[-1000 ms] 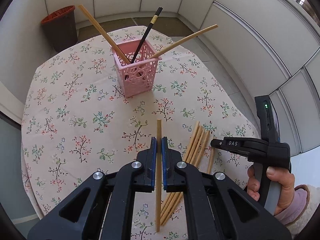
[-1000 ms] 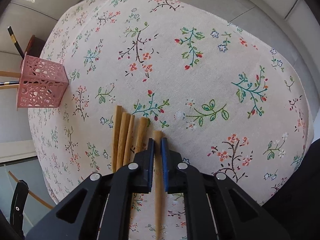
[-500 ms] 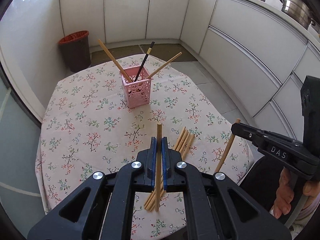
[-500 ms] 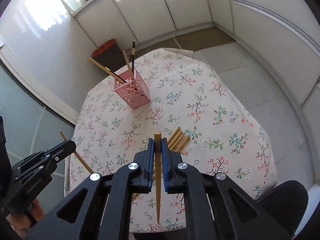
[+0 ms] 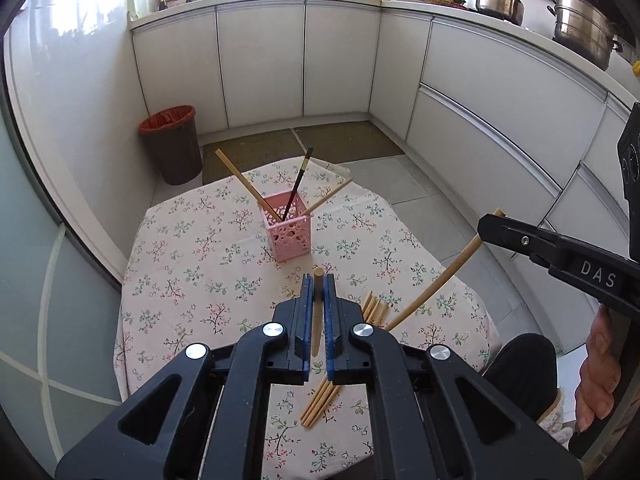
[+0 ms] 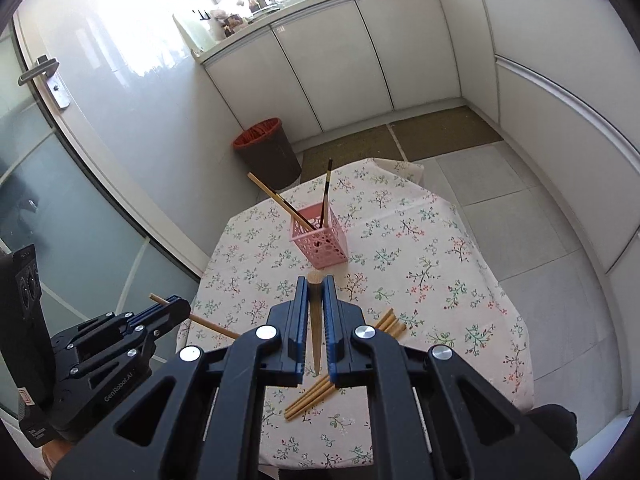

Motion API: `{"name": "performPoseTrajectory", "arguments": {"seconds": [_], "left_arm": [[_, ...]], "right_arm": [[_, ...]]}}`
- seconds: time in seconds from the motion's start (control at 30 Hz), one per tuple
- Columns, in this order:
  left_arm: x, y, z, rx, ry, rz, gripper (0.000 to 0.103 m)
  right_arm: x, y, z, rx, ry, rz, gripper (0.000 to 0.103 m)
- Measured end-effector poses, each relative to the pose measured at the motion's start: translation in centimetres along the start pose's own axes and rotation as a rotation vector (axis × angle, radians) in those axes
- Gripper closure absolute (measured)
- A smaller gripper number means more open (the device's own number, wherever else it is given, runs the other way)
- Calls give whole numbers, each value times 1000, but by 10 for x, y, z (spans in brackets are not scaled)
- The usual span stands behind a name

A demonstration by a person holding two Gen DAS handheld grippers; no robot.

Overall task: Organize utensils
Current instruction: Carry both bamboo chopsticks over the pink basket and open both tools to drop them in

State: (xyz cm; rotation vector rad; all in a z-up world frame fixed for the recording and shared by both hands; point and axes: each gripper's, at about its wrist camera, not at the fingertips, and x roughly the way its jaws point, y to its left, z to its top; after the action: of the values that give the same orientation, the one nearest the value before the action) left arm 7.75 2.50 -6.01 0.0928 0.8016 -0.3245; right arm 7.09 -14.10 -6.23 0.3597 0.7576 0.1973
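Note:
Each gripper is shut on one wooden chopstick and held high above the floral-cloth table [image 5: 192, 280]. My left gripper [image 5: 318, 280] clamps a chopstick [image 5: 317, 320] that runs back between its blue pads. My right gripper [image 6: 315, 280] holds another chopstick [image 6: 315, 320] the same way. In the left wrist view the right gripper [image 5: 486, 226] comes in from the right with its chopstick [image 5: 436, 284] slanting down. The left gripper [image 6: 182, 306] shows at lower left in the right wrist view. A pink lattice basket [image 5: 285, 230] [image 6: 320, 242] at the table's middle holds three chopsticks. Several loose chopsticks [image 5: 320, 400] [image 6: 310, 394] lie below the grippers.
A brown bin with a red liner [image 5: 172, 144] [image 6: 267, 152] stands on the floor beyond the table. White kitchen cabinets [image 5: 480, 92] curve around the back and right. A glass door with a handle [image 6: 42, 70] is at the left. A hand [image 5: 600, 376] grips the right tool.
Both grippers have risen well above the table, each carrying its chopstick up from the pile. The right gripper also rolled, so its view now faces the basket and cabinets.

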Motion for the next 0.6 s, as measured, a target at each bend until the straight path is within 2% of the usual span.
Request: {"name": "performPoseTrajectory", "arguments": {"seconds": [0.2,0.37,0.6], "left_arm": [[-9,9,39,-8,-37,-1,99],[-12,18,75,-30,-88,19,99],[0,30,124,-77,-139,40,99]], "right_arm": [[-15,10,43,-9,-35,36,95],[-23,21,79,-48,-82,27,95],[-15,30,132,-53,-137,23,95]]}}
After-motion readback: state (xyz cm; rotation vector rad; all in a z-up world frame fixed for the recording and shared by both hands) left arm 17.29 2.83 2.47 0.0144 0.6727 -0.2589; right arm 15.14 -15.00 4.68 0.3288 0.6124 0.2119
